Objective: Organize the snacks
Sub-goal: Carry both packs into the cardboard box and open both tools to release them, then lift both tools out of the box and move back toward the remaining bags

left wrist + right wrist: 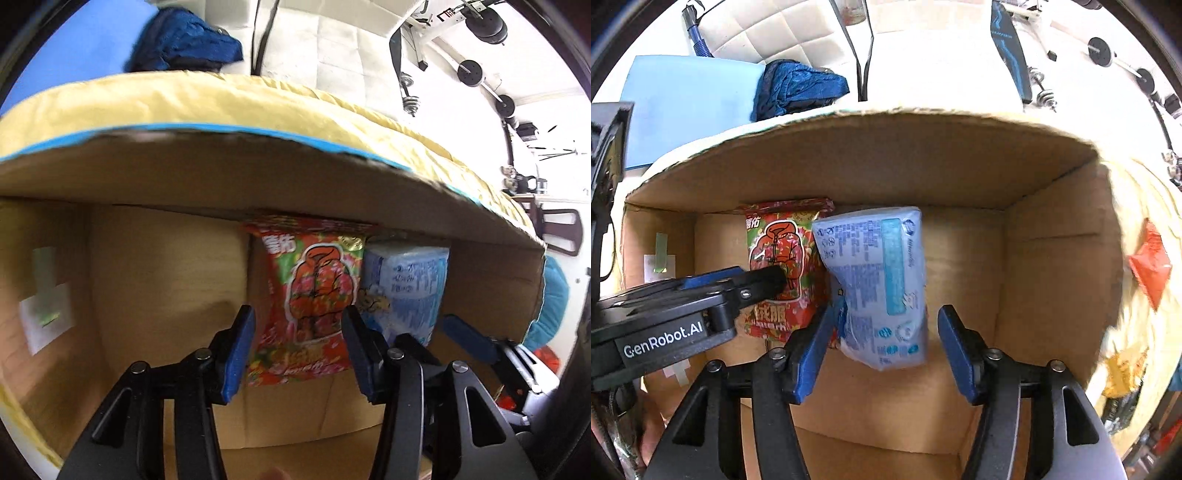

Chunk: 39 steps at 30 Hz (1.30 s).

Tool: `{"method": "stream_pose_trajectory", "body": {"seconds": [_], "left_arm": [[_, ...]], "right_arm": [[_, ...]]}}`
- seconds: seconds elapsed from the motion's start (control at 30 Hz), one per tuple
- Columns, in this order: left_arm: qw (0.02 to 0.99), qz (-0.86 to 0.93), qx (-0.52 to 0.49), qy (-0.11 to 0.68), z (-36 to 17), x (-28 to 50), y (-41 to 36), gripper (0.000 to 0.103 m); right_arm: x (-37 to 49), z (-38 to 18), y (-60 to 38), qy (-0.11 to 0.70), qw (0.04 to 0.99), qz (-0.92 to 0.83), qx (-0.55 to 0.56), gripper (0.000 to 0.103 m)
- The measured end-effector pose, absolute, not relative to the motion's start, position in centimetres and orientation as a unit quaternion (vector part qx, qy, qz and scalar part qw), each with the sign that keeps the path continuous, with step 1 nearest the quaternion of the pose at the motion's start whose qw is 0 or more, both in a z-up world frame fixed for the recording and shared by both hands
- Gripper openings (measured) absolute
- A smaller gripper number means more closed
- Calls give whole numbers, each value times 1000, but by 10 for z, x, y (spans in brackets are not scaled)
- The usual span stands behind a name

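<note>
Inside cardboard box (1052, 258) | both hand-held grippers (299, 350) (882, 343) spread, empty | red snack bag (775, 258) beside blue pack (875, 280)

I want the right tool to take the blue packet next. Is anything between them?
Nothing visible. The right tool is open, with the blue packet straight ahead in the cardboard box. The red snack bag leans beside the packet, not in front.

One cardboard box (1052, 258) holding two snack packs — one red (775, 258), one pale blue (879, 288).
</note>
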State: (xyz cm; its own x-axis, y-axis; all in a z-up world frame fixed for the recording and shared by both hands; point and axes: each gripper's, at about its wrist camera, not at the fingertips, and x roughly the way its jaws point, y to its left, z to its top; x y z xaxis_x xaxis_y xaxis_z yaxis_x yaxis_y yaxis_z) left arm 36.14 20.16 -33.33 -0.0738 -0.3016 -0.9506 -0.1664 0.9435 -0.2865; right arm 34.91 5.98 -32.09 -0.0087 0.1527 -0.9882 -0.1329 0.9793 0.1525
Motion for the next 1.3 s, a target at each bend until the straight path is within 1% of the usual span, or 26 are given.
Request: {"method": "stream_pose_trajectory", "body": {"seconds": [0.07,0.17,0.3,0.33,0.37,0.4,0.43,0.47,0.53,0.63,0.67,0.7,0.73,0.83,0.87,1.3], "left_arm": [[673,-43,-146,724,-324,353,204,46],[692,-21,-117,712,-305,337,203,52],[716,-2,-97,691,-283,309,206,52],[721,2,-93,687,-278,303,206,53],[726,8,-86,682,-272,294,206,56],[729,12,-83,679,-269,288,207,63],[735,17,-78,674,-266,281,209,71],[739,20,-73,669,-264,275,214,75],[747,25,-69,661,-257,265,224,87],[759,35,-60,648,-247,250,222,88],[762,38,-57,644,-243,247,223,89],[764,39,-55,642,-241,243,224,94],[766,39,-56,639,-236,238,223,95],[774,46,-63,628,-229,230,217,95],[777,47,-63,625,-228,227,218,95],[813,52,-68,576,-163,167,205,96]], "right_arm": [[343,-312,58,700,708,96,1,67],[328,-301,56,697,712,85,-9,69],[305,-293,50,701,709,72,-14,69],[299,-291,50,702,708,70,-18,69],[295,-291,49,702,709,69,-21,69],[292,-290,49,701,709,69,-25,71],[287,-288,48,699,711,68,-29,78],[286,-287,48,697,714,67,-32,85],[277,-281,49,689,721,69,-32,90],[268,-272,50,678,731,69,-41,91],[265,-268,49,675,733,70,-42,94],[262,-263,48,671,737,71,-42,96],[258,-257,49,665,742,72,-42,99],[245,-234,49,648,757,74,-48,101],[238,-231,53,644,760,74,-48,103],[176,-157,42,602,792,96,-31,103]]}}
